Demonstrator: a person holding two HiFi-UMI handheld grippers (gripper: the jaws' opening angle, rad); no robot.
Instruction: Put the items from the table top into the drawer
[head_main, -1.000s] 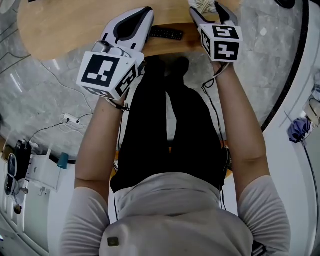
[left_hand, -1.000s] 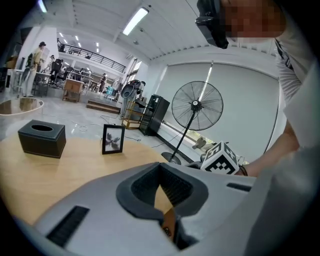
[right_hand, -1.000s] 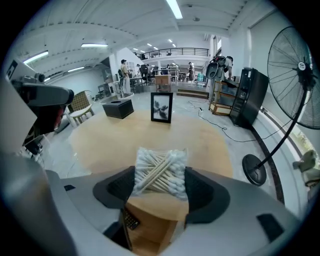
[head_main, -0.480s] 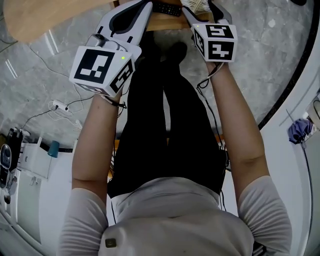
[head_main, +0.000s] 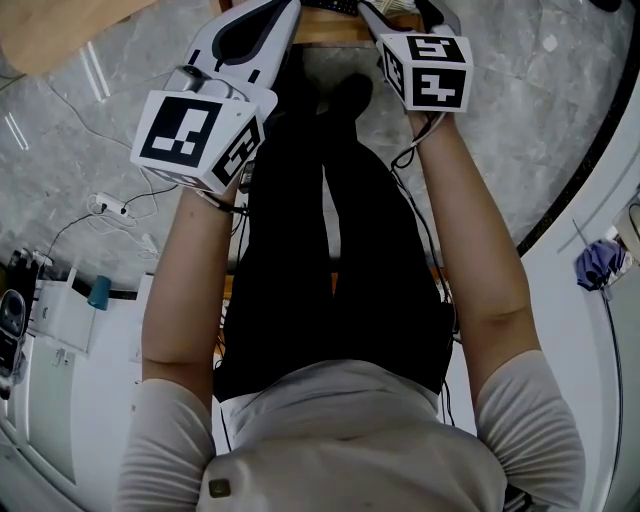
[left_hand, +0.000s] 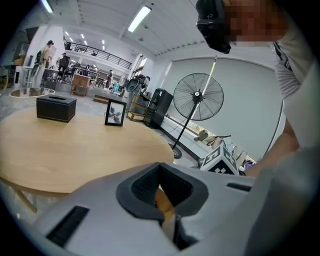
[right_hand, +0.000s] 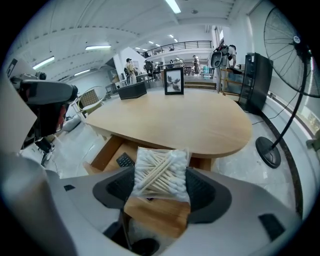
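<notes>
Your right tongs (right_hand: 160, 187) pinch the pack of cotton swabs (right_hand: 161, 172) across its middle. They hold it in the air near the open drawer (right_hand: 106, 151), which juts from under the counter (right_hand: 180, 120). I'd judge the step in hand to be lowering the pack into the drawer and letting it go.

Bring it down over the bare wooden floor of the drawer, beside the black remote control (right_hand: 123, 160) rather than on top of it. Spread the tongs only once the pack sits low between the walls, since a light bag dropped from height may slide or catch on the rim. Your left tongs (left_hand: 162, 195) are pressed together with nothing gripped, so hold them clear of the drawer mouth.

The pack is a soft, clear plastic bag, roughly square, stuffed with pale wooden sticks tipped in white cotton. It will likely crumple rather than resist, so a gentle squeeze should do. The counter is a smooth oval of light wood, and the drawer is a plain box of similar wood.
</notes>
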